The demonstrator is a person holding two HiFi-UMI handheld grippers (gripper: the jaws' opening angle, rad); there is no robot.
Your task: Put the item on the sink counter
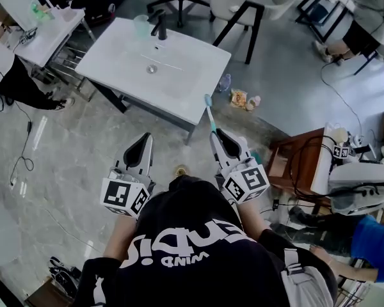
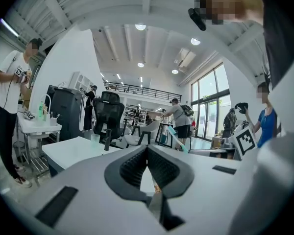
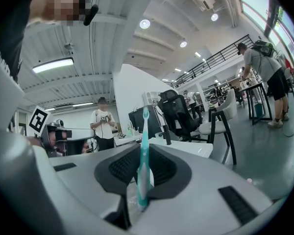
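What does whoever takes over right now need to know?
Left gripper: shut, empty.
Right gripper: shut on toothbrush, head sticking out past the jaws.
Counter: ahead, beyond both grippers; tap and cup at its far edge.
Done: toothbrush in grip.
Left: reach the counter, lay the toothbrush on it, release.

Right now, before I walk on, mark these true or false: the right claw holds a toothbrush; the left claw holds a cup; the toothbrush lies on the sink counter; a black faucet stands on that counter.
1. True: the right claw is shut on the teal toothbrush.
2. False: the left claw is shut and empty; the cup stands on the counter.
3. False: the toothbrush is in the claw, short of the sink counter.
4. True: the black faucet stands beside the cup.
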